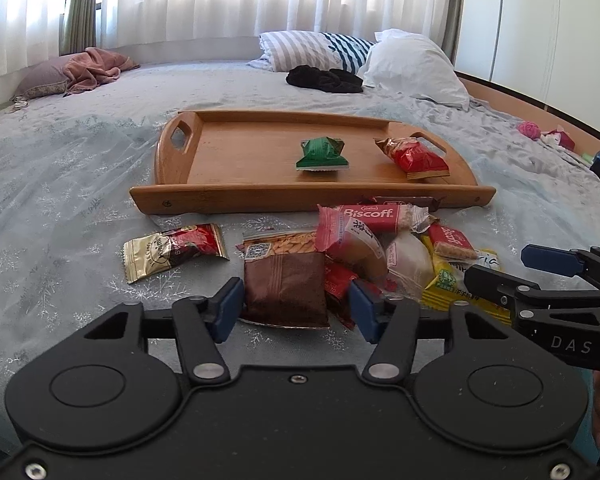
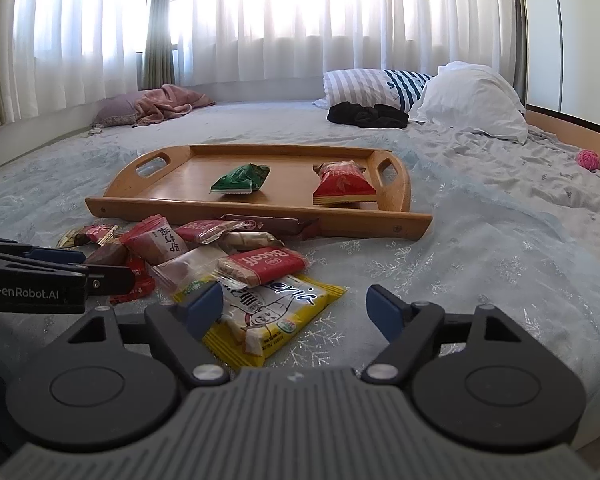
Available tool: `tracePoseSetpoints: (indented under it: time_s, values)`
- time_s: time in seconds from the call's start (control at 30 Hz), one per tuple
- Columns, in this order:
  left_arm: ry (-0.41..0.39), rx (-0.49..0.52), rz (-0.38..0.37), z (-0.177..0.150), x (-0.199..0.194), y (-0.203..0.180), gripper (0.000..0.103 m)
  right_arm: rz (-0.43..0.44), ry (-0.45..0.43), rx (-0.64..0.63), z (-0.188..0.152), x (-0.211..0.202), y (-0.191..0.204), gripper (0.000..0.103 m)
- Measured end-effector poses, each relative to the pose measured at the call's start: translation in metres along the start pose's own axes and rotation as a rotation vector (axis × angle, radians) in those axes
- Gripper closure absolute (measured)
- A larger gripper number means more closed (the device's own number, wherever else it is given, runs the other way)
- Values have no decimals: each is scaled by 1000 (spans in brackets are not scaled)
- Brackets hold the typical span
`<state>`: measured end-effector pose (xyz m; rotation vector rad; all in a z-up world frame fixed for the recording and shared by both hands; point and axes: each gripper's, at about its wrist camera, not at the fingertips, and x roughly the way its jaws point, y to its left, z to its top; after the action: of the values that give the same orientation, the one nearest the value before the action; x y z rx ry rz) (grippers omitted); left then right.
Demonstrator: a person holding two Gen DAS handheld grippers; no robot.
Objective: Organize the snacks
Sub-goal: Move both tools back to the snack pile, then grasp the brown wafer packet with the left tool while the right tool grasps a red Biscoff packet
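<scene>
**A:** What lies on the bed [image 1: 60, 168], going left to right?

**B:** Nearest the left edge of the pile, a gold and red candy packet [image 1: 172, 250] lies alone. Beside it is a brown snack packet [image 1: 286, 284]. The left tongs [image 1: 296, 308] sit around it, one blue pad at each side. The jaws are partly closed, but I cannot tell whether the pads press on the packet.

**A:** And further right?

**B:** A heap of snacks: a red Biscoff packet [image 2: 266, 266], a pale bun in clear wrap [image 1: 410, 260], and a yellow packet [image 2: 268, 320] at the near right of the heap. The right tongs [image 2: 296, 312] stand open. Their left pad is over the yellow packet's edge, and the right pad is over bare sheet.

**A:** Where is the tray?

**B:** The wooden tray [image 1: 236, 200] lies just behind the heap, toward the pillows. On it are a green packet [image 1: 322, 154] near the middle and a red packet [image 1: 414, 158] at its right end.
</scene>
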<state>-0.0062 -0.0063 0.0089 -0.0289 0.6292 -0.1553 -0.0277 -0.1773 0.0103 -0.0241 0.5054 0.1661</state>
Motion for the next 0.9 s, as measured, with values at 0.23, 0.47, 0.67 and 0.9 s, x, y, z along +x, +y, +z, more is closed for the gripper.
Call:
tracePoseSetpoints:
  time_s: [0.23,0.47,0.67,0.9]
  values:
    - [6,-18,0,1,-2,5,53,12,-10,-11,2,0,3,21]
    - [-5,-56,19,5,-7,8,58,63,-2,93,14,3,2,44]
    - [14,-112,23,7,-2,16,56,23,-2,212,20,11,8,43]
    - [37,-202,6,12,3,28,55,-8,-19,300,22,15,14,43]
